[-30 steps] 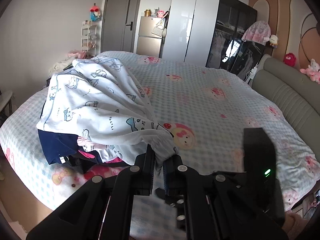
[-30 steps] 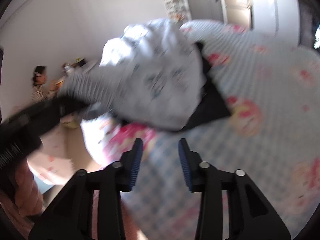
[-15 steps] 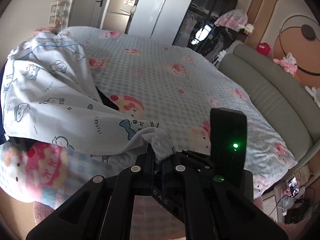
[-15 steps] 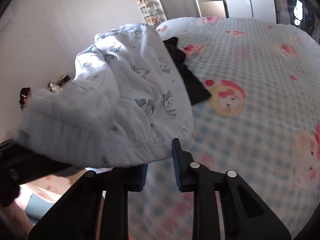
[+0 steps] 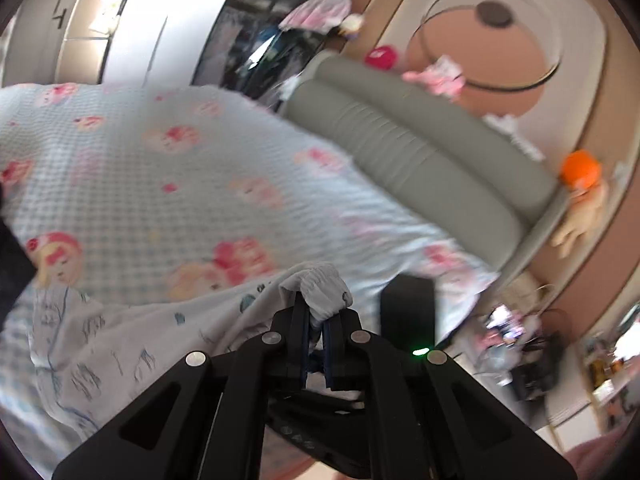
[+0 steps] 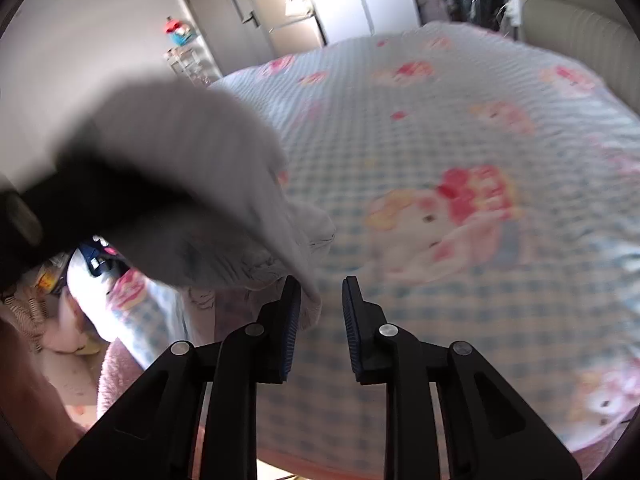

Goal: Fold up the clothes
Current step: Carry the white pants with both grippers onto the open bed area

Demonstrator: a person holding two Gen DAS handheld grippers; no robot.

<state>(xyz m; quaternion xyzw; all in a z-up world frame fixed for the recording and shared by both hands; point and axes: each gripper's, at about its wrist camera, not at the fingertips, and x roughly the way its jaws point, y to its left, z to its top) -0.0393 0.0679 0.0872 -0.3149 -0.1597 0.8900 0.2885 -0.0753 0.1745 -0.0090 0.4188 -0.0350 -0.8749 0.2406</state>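
Left wrist view: at far left a dark garment edge [image 5: 10, 256] intrudes at the frame border; beyond it stand a grey door [image 5: 36, 24] and a white wardrobe [image 5: 168, 28], with an open dark closet [image 5: 260, 40] further right. A grey padded headboard [image 5: 420, 160] runs along the right side of the bed [image 5: 160, 184], with a red plush toy [image 5: 380, 56], a pink plush toy [image 5: 440, 76] and an orange-headed toy [image 5: 580, 172] resting on or near its top; a round wall lamp [image 5: 496, 14] is set in the peach wall panel. The bed carries a pale blue checked sheet printed with pink cartoon figures. The white printed garment [image 5: 120, 332] lies draped across the near left part of the bed, its grey ribbed cuff [image 5: 316, 288] clamped between the closed fingers of the left gripper [image 5: 316, 336]. Right wrist view: a blurred grey fold of the same garment [image 6: 180, 184] fills the left half, hanging close before the lens and hiding part of the bed edge; a shelf with toys [image 6: 180, 40] stands by the wall. The right gripper [image 6: 320, 308] hovers over the sheet with fingers [image 6: 352, 312] moderately apart and empty, the garment hem touching the left finger's outer tip.
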